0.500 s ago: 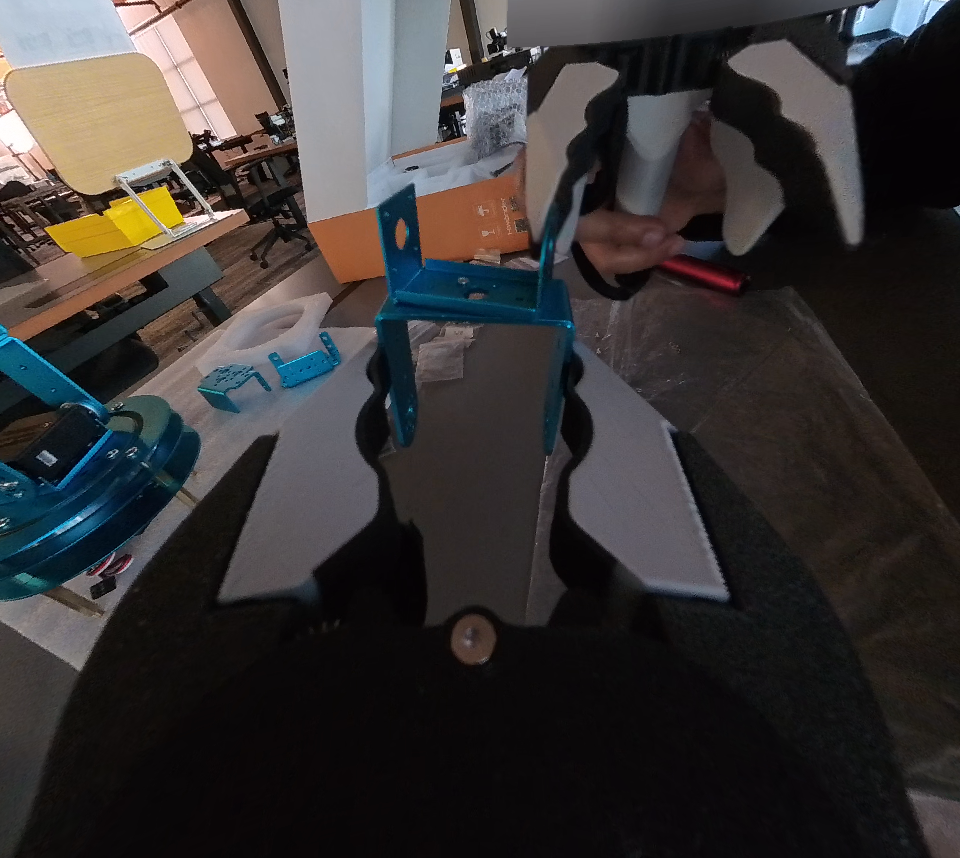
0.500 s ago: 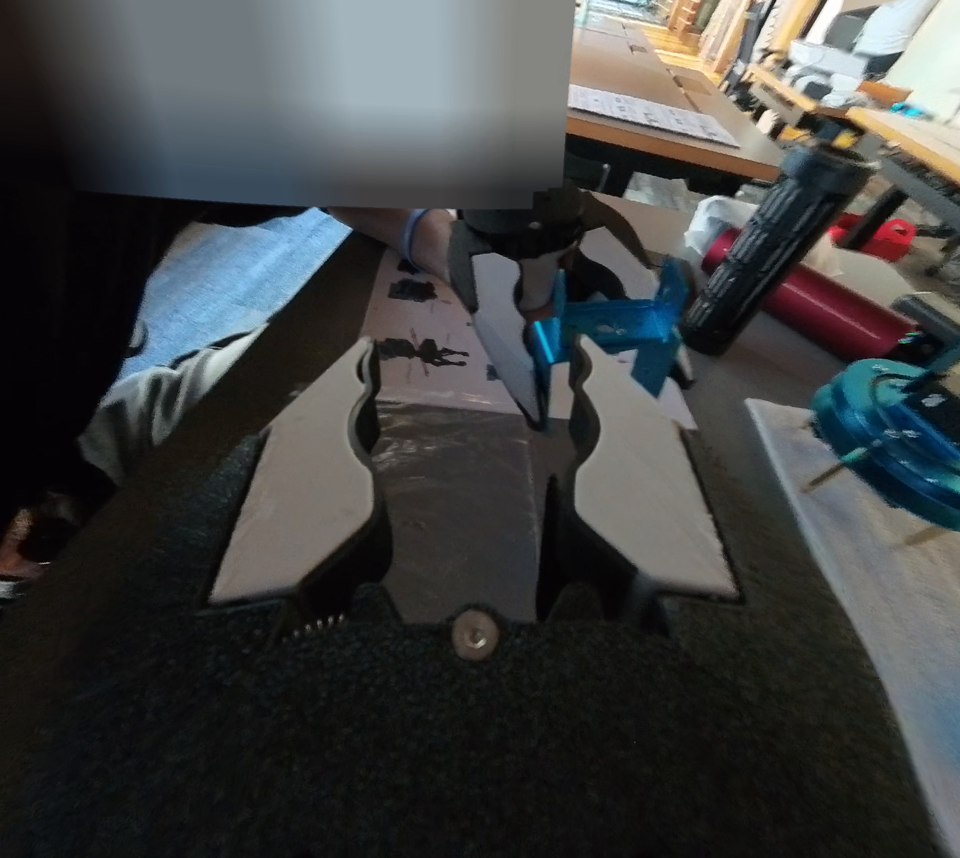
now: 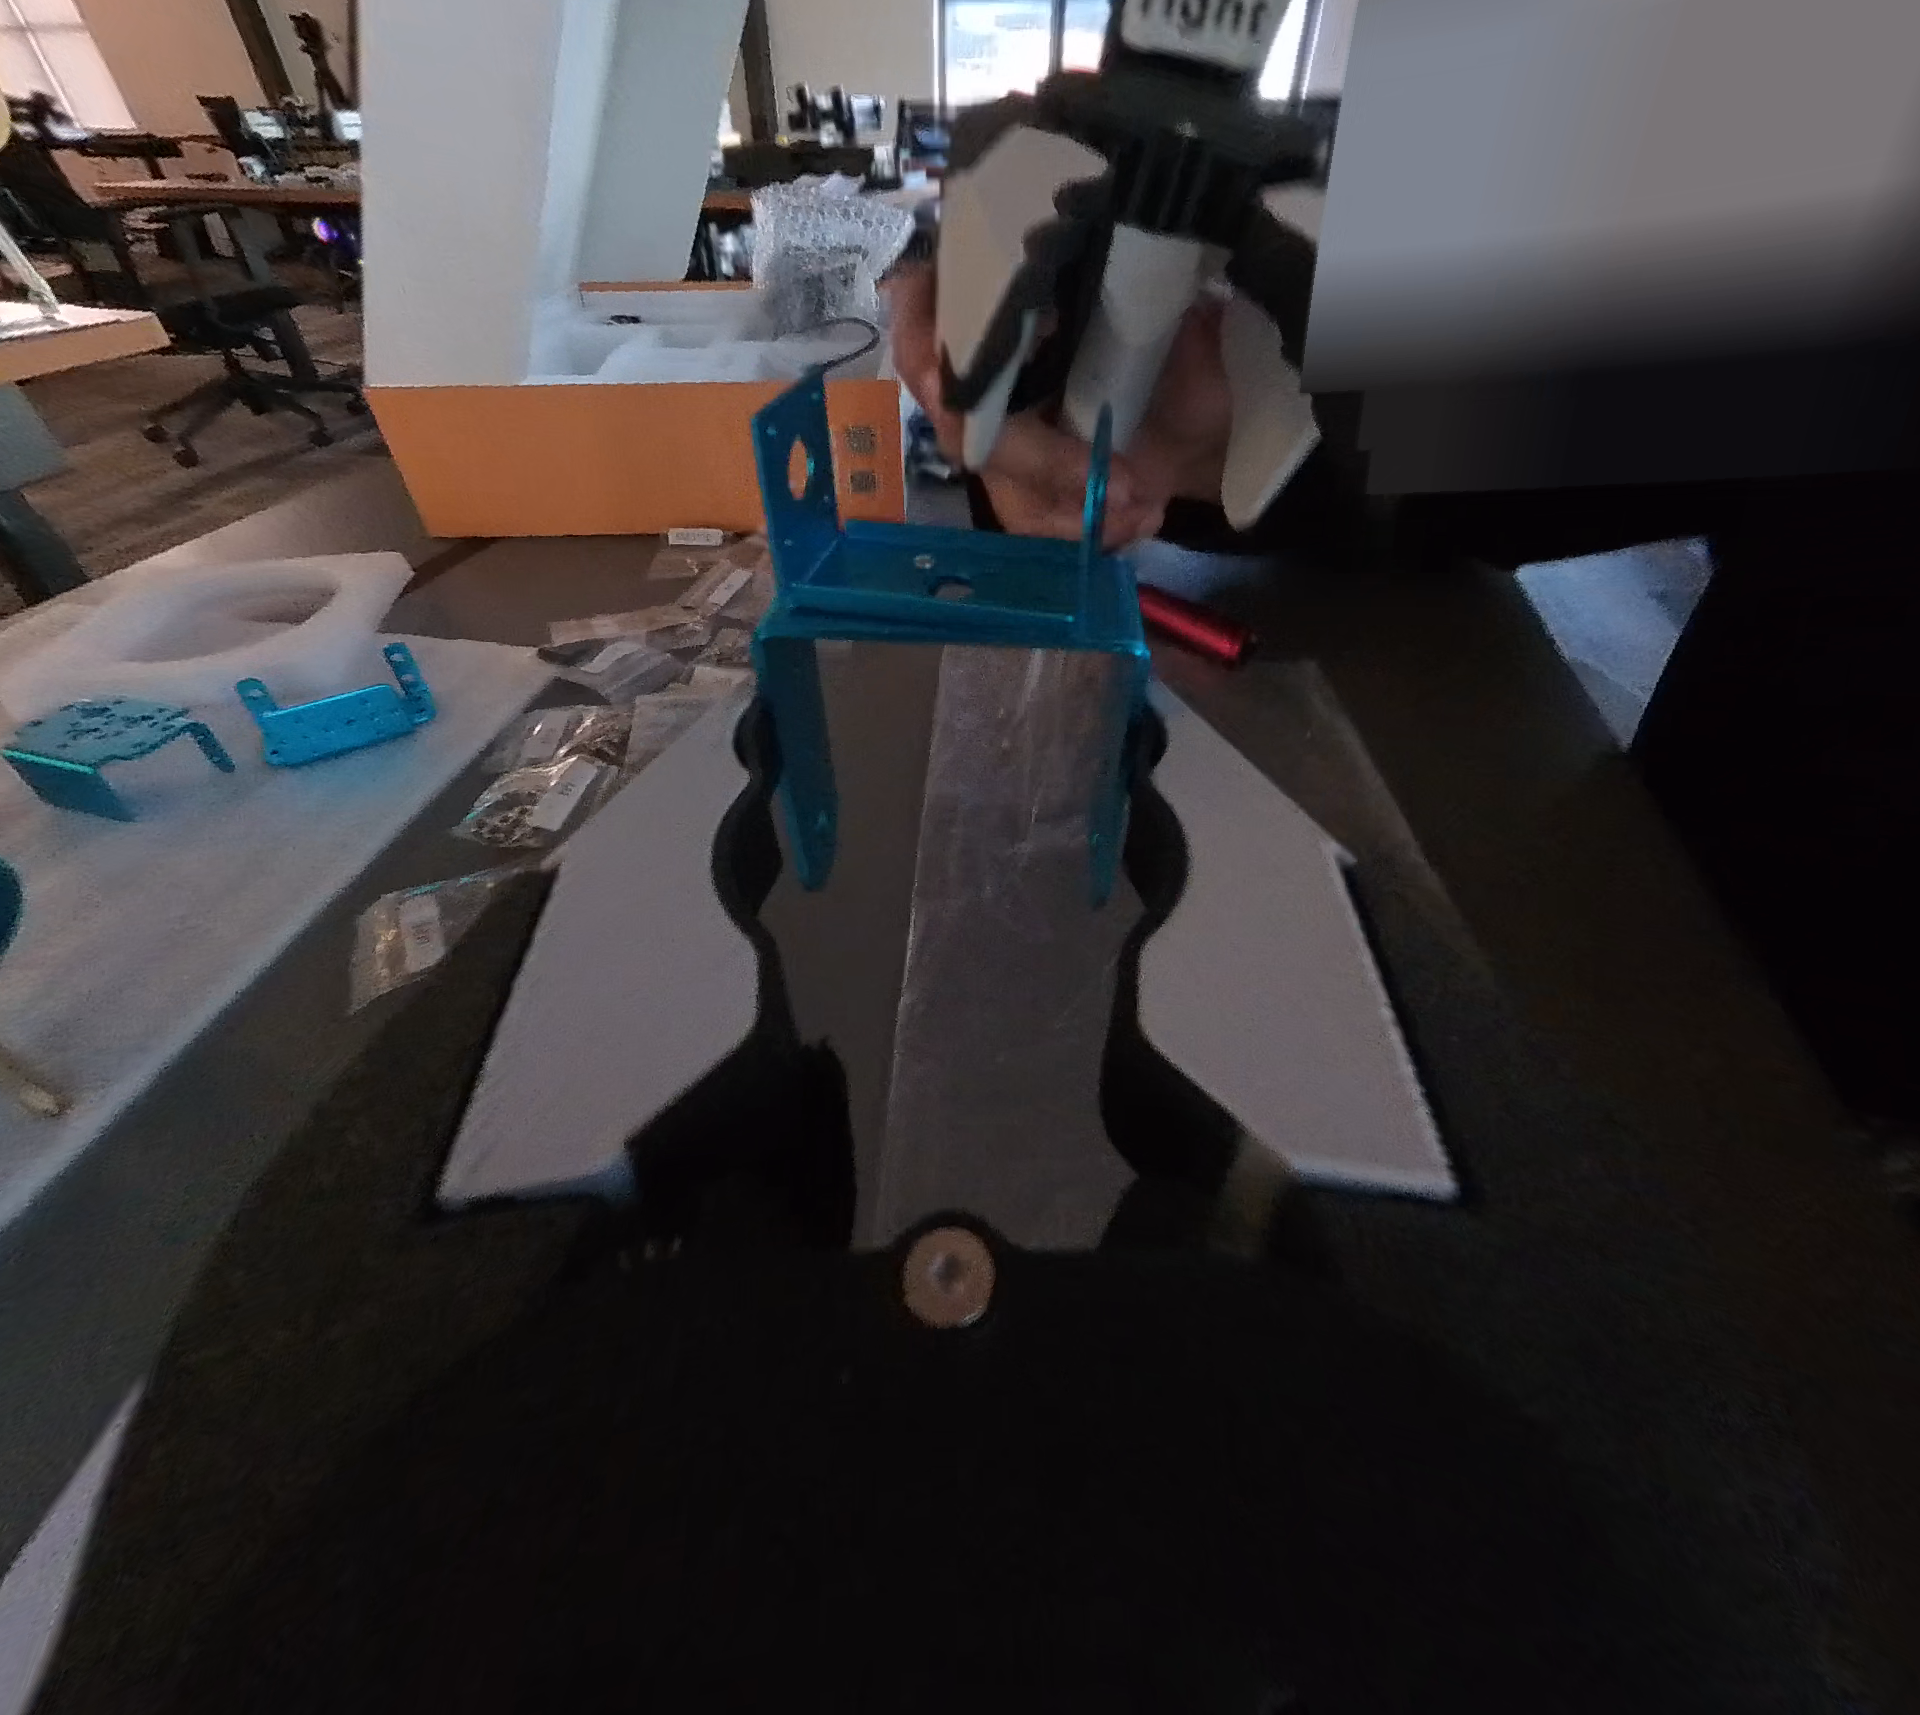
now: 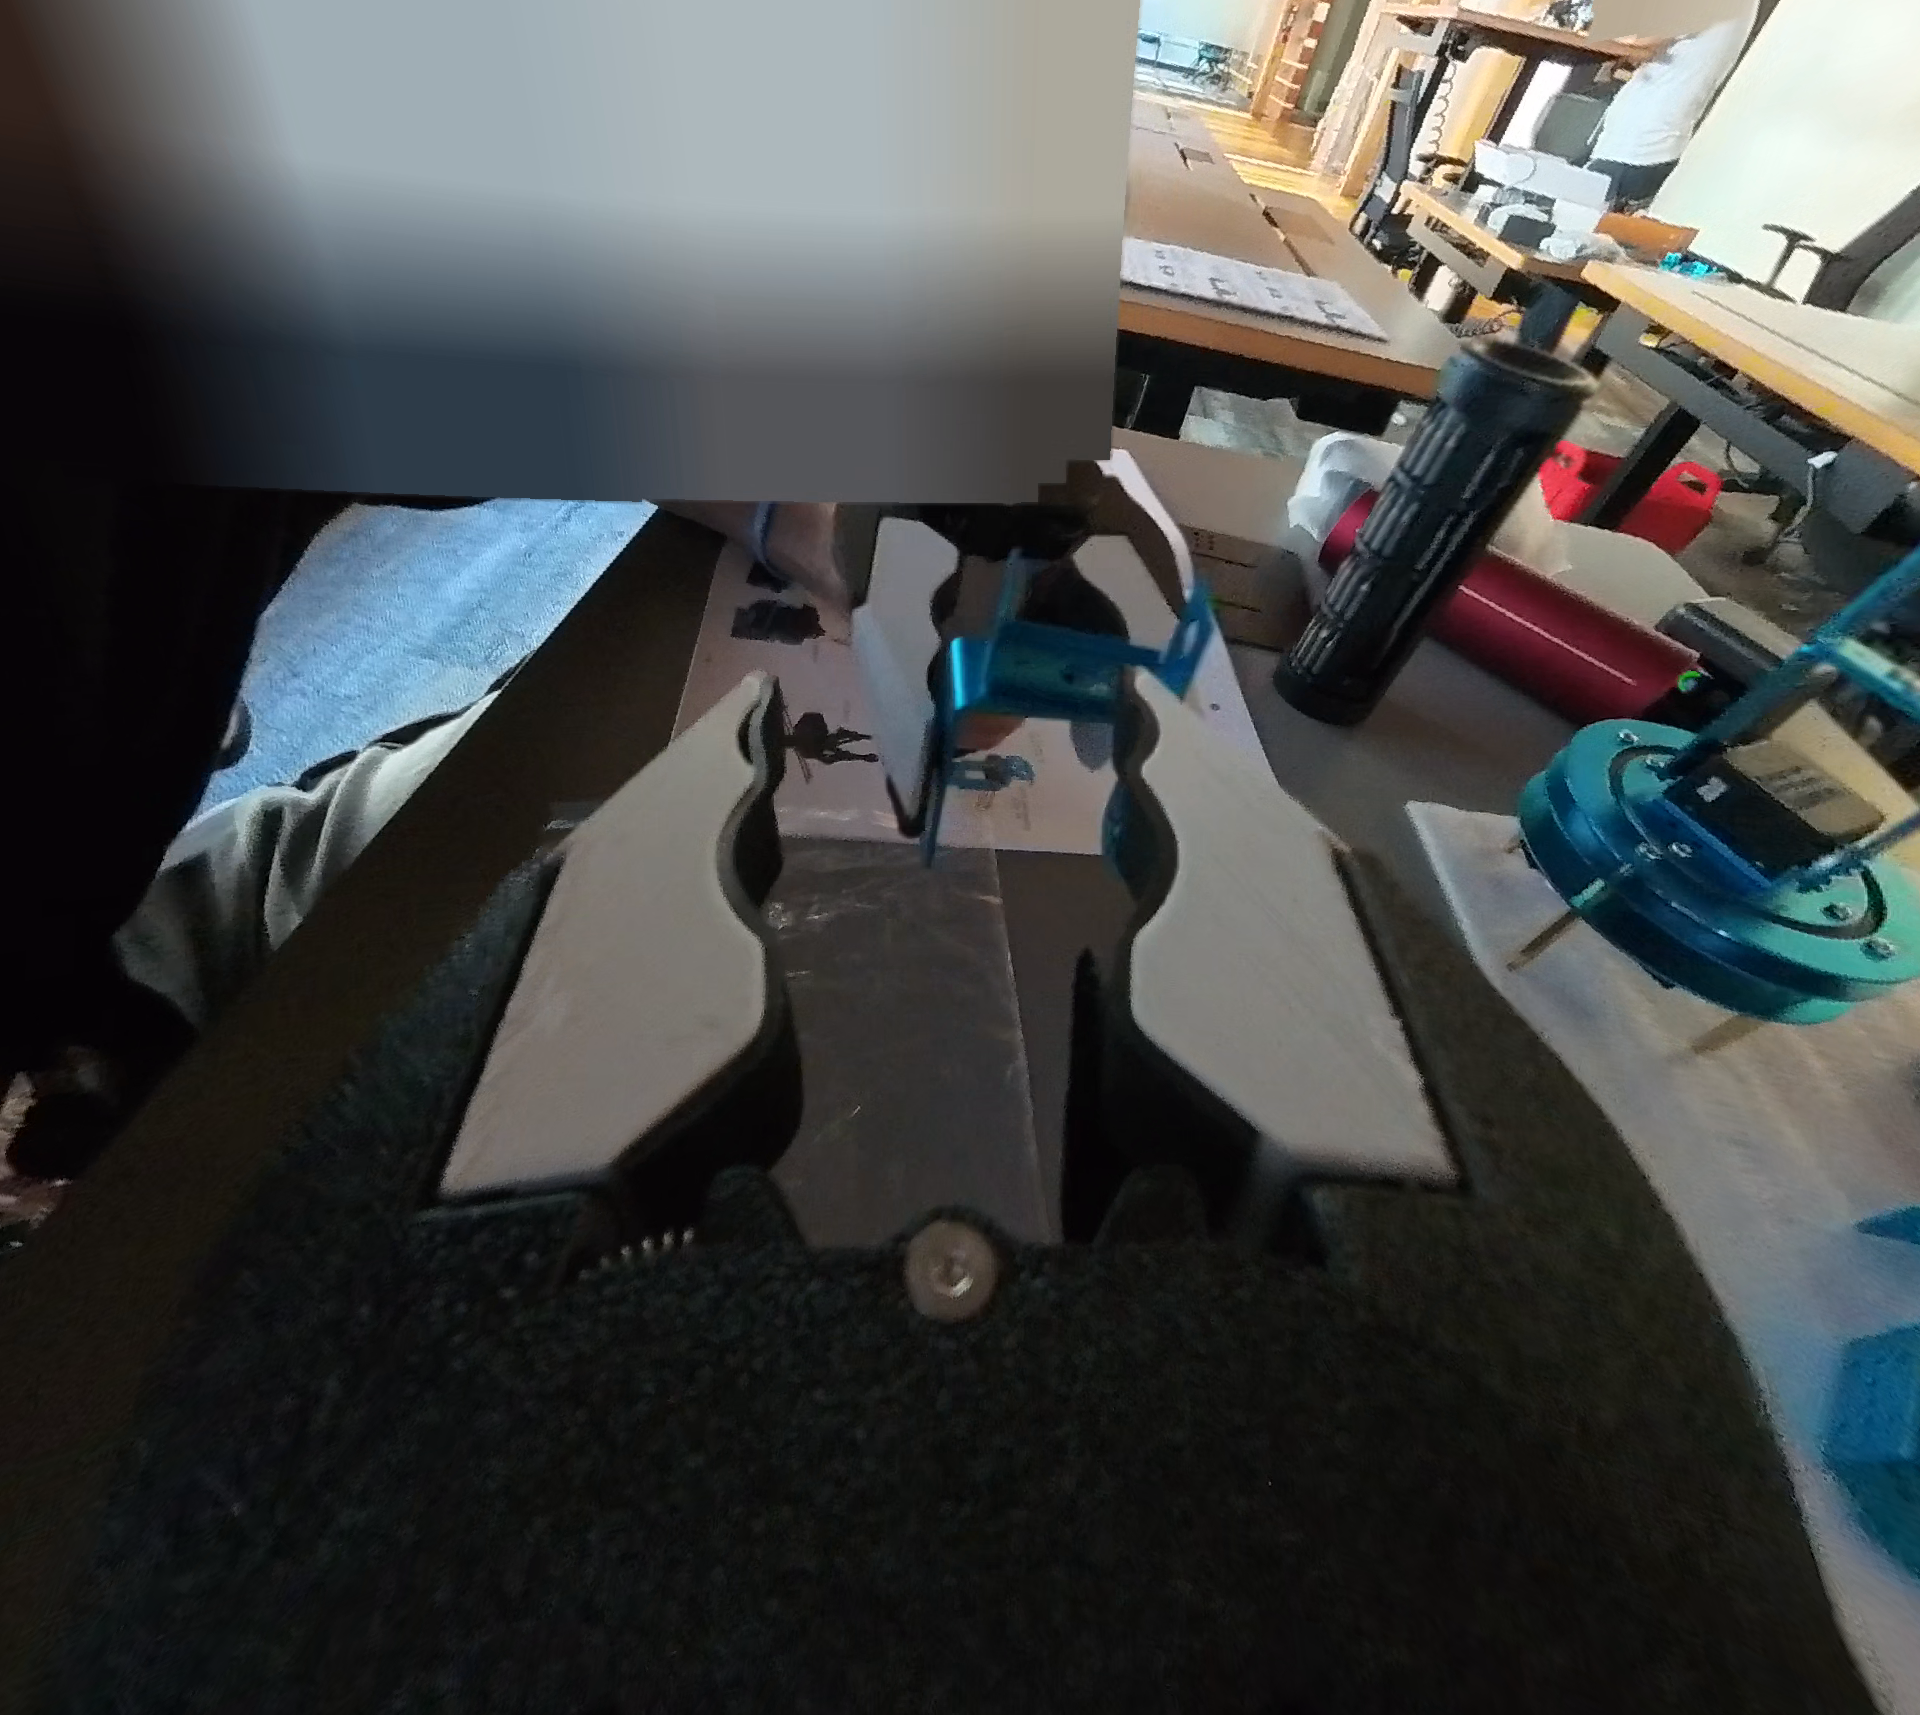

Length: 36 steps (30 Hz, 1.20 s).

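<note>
Right claw (image 3: 1122,377) higher; bracket (image 3: 940,616) clamped.

A bracket (image 3: 940,616) sat clamped between the fingers of the left gripper (image 3: 948,792), above the table (image 3: 1403,834). The right gripper (image 3: 1122,377) hung just behind it, jaws apart. On a foam sheet (image 3: 156,917) at the table's left edge lay two smaller brackets (image 3: 332,715) side by side, with a foam ring (image 3: 197,616) behind them. Small bags (image 3: 561,761) lay between sheet and bracket. A box (image 3: 623,460) stood at the far edge, a cylinder (image 3: 1195,626) to its right.

In the right wrist view, a round base (image 4: 1725,865) stood on the sheet to the right, with a handle (image 4: 1423,522) upright behind it.
</note>
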### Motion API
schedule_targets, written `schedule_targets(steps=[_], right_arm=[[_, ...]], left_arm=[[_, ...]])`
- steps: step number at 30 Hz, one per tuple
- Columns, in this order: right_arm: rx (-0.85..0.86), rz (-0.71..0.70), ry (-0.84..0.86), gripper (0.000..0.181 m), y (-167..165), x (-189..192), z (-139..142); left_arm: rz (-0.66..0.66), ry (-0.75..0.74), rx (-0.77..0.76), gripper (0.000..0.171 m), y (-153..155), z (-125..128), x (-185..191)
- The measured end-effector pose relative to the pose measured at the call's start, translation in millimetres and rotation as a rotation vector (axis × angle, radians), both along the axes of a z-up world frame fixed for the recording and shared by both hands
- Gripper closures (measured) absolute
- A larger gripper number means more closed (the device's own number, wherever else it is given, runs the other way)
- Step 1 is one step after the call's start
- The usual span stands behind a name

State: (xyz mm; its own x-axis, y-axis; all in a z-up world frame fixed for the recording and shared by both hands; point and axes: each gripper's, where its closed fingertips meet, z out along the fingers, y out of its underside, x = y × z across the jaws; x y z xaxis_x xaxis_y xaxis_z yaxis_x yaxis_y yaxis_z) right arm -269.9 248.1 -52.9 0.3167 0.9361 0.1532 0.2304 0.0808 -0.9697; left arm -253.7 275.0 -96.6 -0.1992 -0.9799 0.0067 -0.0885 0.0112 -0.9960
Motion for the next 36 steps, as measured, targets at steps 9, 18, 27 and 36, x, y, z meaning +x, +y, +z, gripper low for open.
schedule_targets(steps=[9,18,27,36], right_arm=[[-0.19,-0.123,0.036,0.096,28.6,-6.5,-23.4],[-0.114,-0.113,-0.011,0.136,29.7,-8.4,-20.9],[-0.156,-0.003,-0.046,0.136,21.6,-8.6,-27.8],[-0.111,-0.011,-0.068,0.125,20.6,-8.9,-21.4]], left_arm=[[0.08,0.104,0.114,0.107,5.0,-22.4,8.5],[0.05,0.094,0.149,0.107,-4.1,-25.8,8.3],[-0.018,0.105,0.12,0.106,-13.3,-29.2,7.3],[-0.028,0.082,0.1,0.106,-15.0,-24.8,6.4]])
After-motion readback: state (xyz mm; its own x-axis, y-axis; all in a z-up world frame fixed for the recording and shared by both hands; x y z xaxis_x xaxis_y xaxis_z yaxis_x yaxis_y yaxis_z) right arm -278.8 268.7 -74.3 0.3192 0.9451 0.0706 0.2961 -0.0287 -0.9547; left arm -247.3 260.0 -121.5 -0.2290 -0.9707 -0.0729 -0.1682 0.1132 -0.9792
